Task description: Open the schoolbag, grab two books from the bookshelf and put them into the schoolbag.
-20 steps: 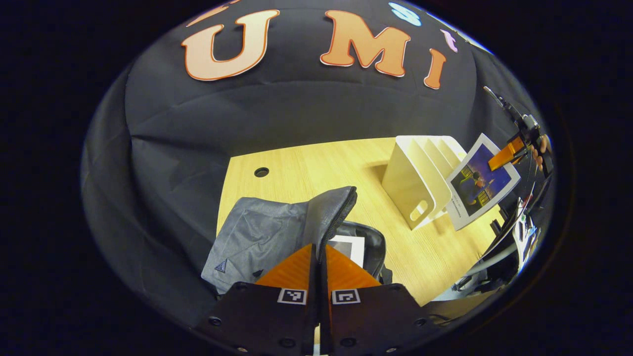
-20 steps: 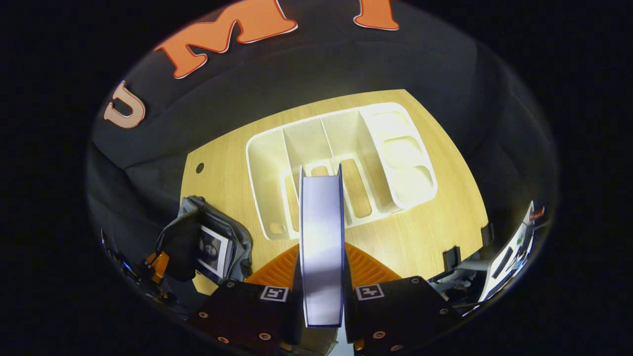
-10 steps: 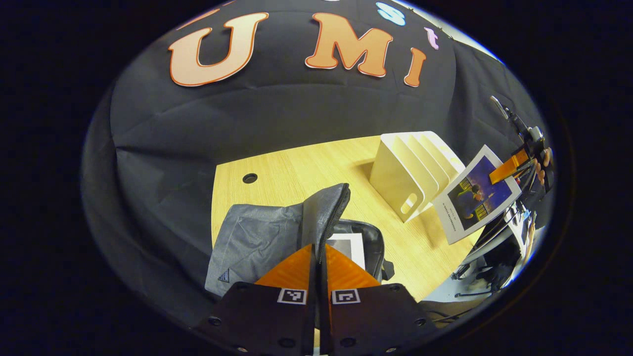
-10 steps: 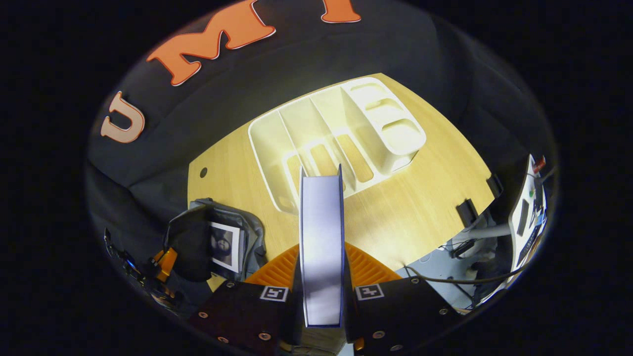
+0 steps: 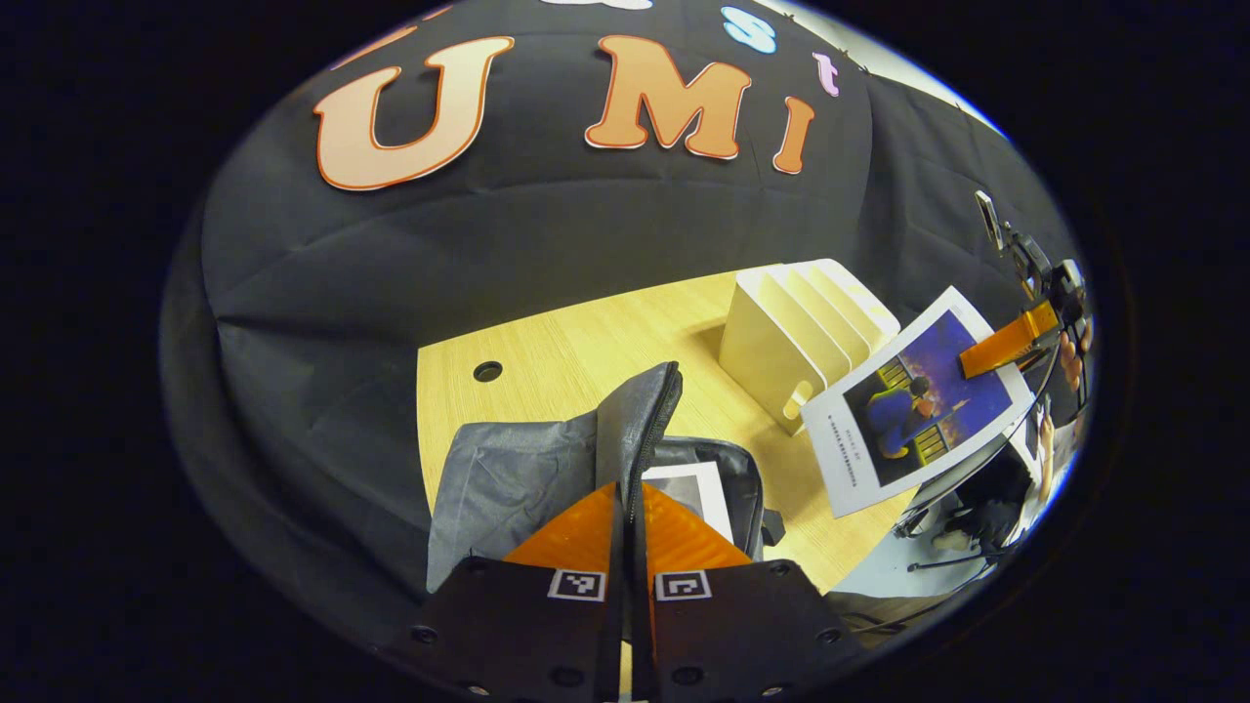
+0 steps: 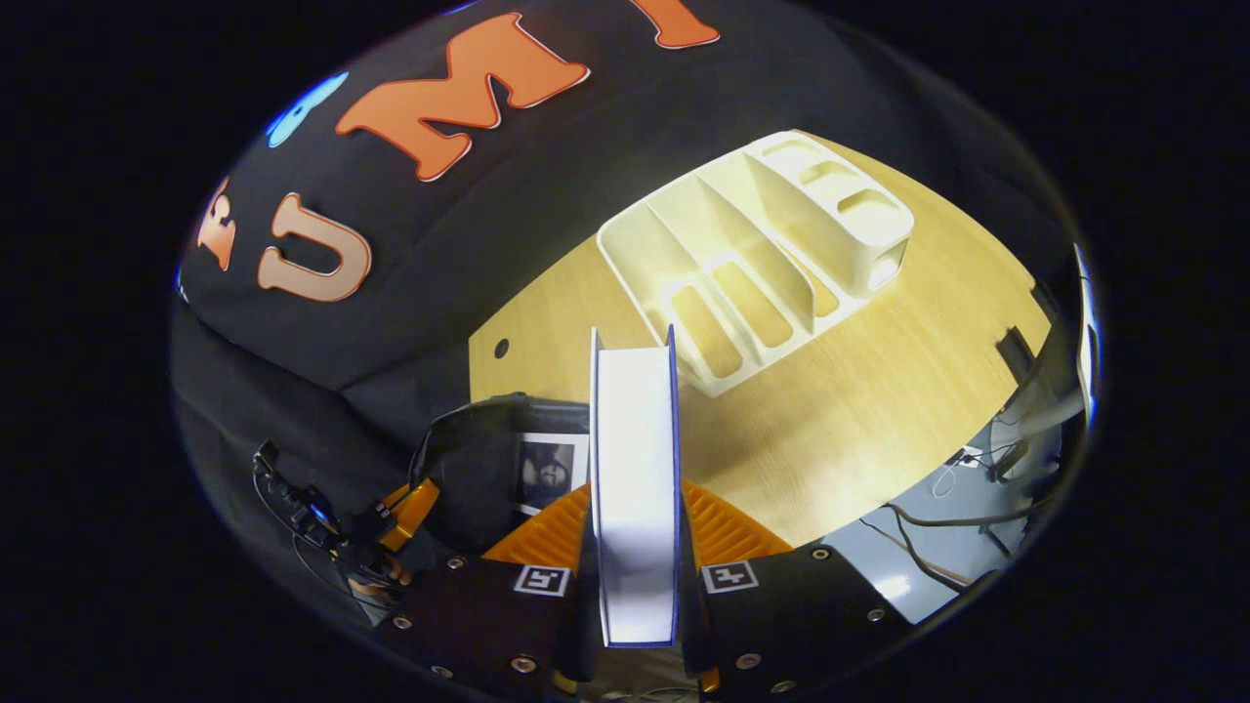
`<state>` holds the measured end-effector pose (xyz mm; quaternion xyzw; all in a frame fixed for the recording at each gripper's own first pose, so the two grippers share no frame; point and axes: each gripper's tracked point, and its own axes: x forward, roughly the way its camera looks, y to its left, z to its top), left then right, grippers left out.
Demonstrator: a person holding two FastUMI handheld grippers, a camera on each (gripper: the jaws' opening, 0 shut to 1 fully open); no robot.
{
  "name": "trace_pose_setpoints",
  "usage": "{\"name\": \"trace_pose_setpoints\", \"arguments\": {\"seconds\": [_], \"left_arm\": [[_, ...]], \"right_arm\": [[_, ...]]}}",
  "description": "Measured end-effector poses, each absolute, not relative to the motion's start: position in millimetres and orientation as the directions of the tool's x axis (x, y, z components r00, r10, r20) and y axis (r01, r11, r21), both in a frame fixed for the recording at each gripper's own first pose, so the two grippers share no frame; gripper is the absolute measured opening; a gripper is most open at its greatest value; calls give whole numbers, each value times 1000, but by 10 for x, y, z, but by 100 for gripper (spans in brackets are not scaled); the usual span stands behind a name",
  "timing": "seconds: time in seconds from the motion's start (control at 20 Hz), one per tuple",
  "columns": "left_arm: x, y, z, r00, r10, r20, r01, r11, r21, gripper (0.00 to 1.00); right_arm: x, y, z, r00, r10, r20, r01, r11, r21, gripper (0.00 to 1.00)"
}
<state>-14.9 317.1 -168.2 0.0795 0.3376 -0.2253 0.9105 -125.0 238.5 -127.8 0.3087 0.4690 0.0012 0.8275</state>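
Note:
My left gripper [image 5: 630,493] is shut on the zip edge of the grey schoolbag's [image 5: 518,478] flap and holds it upright, so the bag stands open. Inside lies one book with a white cover [image 5: 688,486]. A second book with a blue picture cover [image 5: 913,400] hangs in the air to the bag's right, pinched by my right gripper [image 5: 1011,337]. In the right gripper view that book [image 6: 635,439] shows edge-on between the shut fingers of the right gripper [image 6: 635,503]. The open schoolbag [image 6: 469,459] lies just left of it, the left gripper [image 6: 405,513] at its flap.
The white bookshelf [image 5: 801,327] stands at the table's back right, its slots [image 6: 762,264] bare. The wooden table [image 5: 586,337] has a cable hole [image 5: 487,371] at its back left. Cables and gear [image 6: 977,469] lie below the right edge.
My right gripper has carried the blue book away from the bookshelf and toward the open schoolbag. My left gripper has kept its hold on the flap.

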Motion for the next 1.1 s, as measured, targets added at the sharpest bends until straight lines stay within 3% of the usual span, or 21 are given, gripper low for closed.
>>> {"name": "trace_pose_setpoints", "arguments": {"seconds": [0.35, 0.7, 1.1], "left_arm": [[-39, 3237, -1558, 707, -333, -624, 417, 909, -14, 5], [0, 3215, -1488, 728, -346, -592, 397, 917, -48, 4], [-5, 3160, -1437, 760, -357, -543, 391, 919, -58, 4]], "right_arm": [[-977, 2789, -1272, 639, 374, -672, 267, 711, 650, 34], [-800, 3448, -1473, 627, 496, -600, 193, 648, 737, 33], [-630, 3897, -1828, 628, 557, -544, 131, 613, 779, 33]]}}
